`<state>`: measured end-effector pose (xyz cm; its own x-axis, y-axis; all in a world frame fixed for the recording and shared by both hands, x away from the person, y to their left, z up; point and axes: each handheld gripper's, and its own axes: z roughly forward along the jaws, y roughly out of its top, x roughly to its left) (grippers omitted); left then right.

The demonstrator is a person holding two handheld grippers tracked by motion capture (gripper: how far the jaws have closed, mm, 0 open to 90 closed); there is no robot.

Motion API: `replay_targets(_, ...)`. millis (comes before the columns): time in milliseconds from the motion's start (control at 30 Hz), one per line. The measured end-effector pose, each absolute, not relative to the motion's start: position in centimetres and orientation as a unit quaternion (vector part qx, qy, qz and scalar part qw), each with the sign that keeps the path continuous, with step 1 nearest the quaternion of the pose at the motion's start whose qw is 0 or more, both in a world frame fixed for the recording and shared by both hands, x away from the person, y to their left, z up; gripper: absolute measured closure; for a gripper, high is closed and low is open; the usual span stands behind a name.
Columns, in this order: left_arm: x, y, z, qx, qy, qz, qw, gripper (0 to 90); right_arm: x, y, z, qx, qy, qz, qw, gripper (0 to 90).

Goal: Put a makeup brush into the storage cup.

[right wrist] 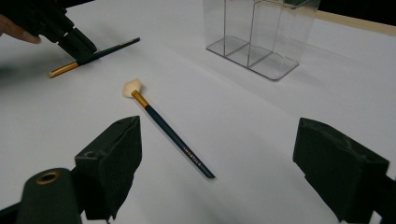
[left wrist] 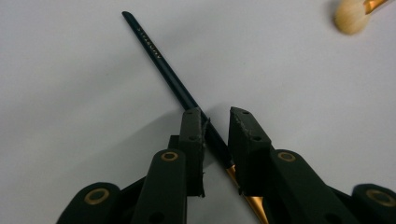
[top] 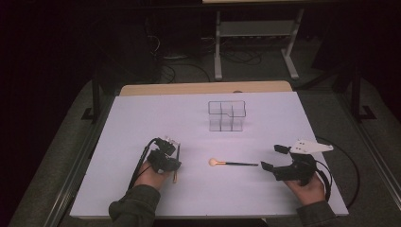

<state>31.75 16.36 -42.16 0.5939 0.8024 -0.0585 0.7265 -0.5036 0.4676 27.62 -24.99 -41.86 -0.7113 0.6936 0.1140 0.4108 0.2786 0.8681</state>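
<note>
Jaws on your left gripper (left wrist: pixel 217 122) are nearly together around the dark handle of a makeup brush (left wrist: pixel 163 60) lying on the white table (top: pixel 142 118) — one pad touches the handle, the other has a sliver of daylight, so I'd call it not yet clamped. Your right gripper (right wrist: pixel 217 154) sits wide open with nothing in it, aimed at the second brush (right wrist: pixel 170 133), the one with the pale fluffy head, which lies flat between your two hands. The clear organizer (top: pixel 227 116) stands upright farther back, well apart from both brushes.

Risks from here, as I read it:
- The handle runs diagonally through the left jaws, near the gold ferrule. Lift before it's seated and it'll probably pivot or slip out — thin, smooth, round stock.
- Grip point looks off-centre, so the long end may droop and swing.
- Pads are right down at the table; pressing harder could roll the brush away rather than pinch it.
- If it's headed for the organizer, a tilted brush could catch a divider wall and tip the light box.
</note>
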Motion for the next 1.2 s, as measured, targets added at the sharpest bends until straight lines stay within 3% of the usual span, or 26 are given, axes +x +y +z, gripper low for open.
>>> replay_targets(233, 31.6, 16.0, -42.5, 0.866, 0.441, 0.096, 0.216, 81.8, 27.6, -25.0, -41.8, 0.349, 0.786, 0.487, 0.149, 14.9)
replay_targets(700, 31.9, 16.6, -42.2, 0.881, 0.413, 0.077, 0.218, 83.4, 27.7, -25.0, -41.8, 0.35, 0.789, 0.483, 0.145, 15.2)
replay_targets(967, 31.5, 16.8, -39.7, 0.896, 0.372, 0.073, 0.233, 83.6, 27.3, -24.6, -41.7, 0.335, 0.796, 0.488, 0.126, 20.4)
replay_targets(1200, 31.9, 17.9, -36.3, 0.897, 0.343, 0.085, 0.264, 83.5, 27.9, -24.0, -41.5, 0.329, 0.805, 0.477, 0.128, 17.7)
